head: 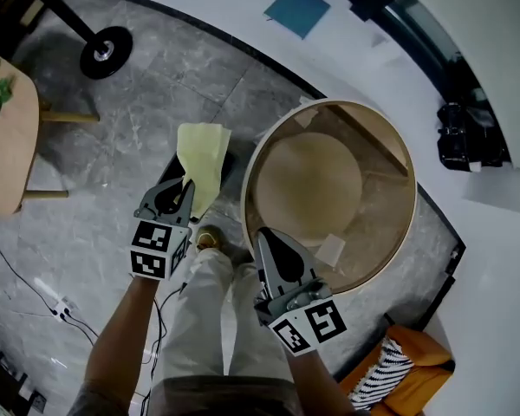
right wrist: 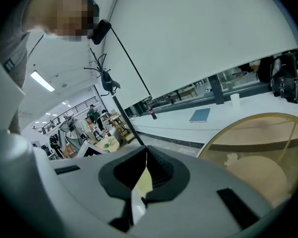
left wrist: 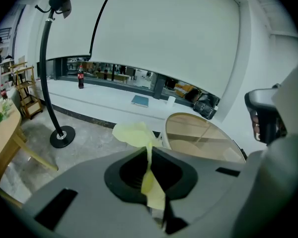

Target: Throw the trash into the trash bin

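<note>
A large round trash bin [head: 253, 159] with a tan wooden rim stands on the grey floor; it also shows in the left gripper view [left wrist: 203, 133] and the right gripper view [right wrist: 268, 120]. My left gripper [head: 185, 184] is just left of the rim, shut on a pale yellow sheet of paper [head: 202, 156] that sticks out past its tips [left wrist: 134, 133]. My right gripper [head: 267, 235] reaches over the bin's near rim. Its jaws are closed on a thin pale paper scrap [right wrist: 143, 181]. A few pale scraps [head: 331, 250] lie inside the bin.
A black lamp stand base [head: 105, 52] is on the floor at the upper left, and a wooden table [head: 4, 137] at the left edge. A blue book [head: 296, 9] and a black bag [head: 468, 137] rest on the white ledge. An orange seat [head: 403, 358] stands at the lower right. Cables [head: 61, 306] trail at the lower left.
</note>
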The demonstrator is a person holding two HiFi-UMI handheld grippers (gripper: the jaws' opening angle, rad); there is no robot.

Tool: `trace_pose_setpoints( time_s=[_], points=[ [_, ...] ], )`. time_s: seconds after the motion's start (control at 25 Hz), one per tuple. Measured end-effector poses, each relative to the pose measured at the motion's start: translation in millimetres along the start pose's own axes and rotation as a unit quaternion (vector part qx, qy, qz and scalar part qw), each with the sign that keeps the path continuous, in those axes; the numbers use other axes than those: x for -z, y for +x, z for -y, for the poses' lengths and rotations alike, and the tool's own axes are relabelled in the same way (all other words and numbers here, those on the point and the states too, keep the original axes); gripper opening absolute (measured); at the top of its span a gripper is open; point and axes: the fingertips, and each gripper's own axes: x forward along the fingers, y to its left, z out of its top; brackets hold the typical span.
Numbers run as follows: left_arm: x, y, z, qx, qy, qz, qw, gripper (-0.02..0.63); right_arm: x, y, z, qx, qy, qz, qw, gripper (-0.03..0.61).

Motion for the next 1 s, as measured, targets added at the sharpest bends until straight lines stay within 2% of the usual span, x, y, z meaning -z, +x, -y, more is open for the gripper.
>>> trace_pose_setpoints(
  time_s=[0.56,0.8,1.0],
  points=[
    [91,47,-38,-0.014,-0.017,-0.062,0.9978,0.032,52,30,16,0.011,0.009,-0.043,0.999,0.019],
    [108,58,-36,-0.017,-0.005,-0.086,0.9962,0.034,57,27,23,0.016,0.010,-0.055,0.998,0.019],
    [110,61,-35,-0.027,0.001,-0.090,0.9956,0.037,56,25,26,0.021,0.013,-0.055,0.998,0.019]
  ],
)
